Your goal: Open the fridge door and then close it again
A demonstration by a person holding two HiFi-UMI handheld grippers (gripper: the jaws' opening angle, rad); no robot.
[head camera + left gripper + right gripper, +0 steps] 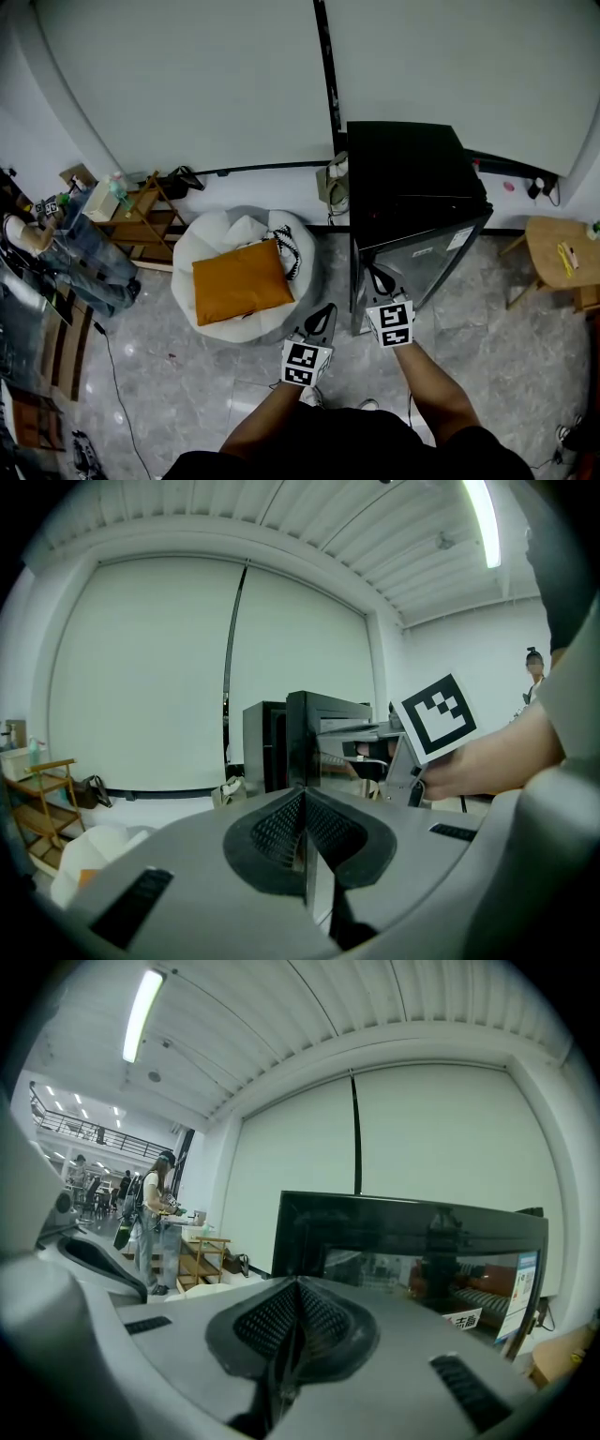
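Seemingly, right gripper (376,277) touches fridge door (429,265) — uncertain.

A small black fridge (408,173) stands on the floor against the pale wall. Its glossy, mirror-like door (422,267) bears a small sticker and looks slightly ajar, its left edge swung out.

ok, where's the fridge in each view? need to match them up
Head view: fridge right of centre, against the back wall.
Left gripper view: fridge in the centre of the frame, seen from its side edge.
Right gripper view: fridge close ahead, its glossy door filling the middle and right.
Shared landmark: dark vertical seam in the white wall.
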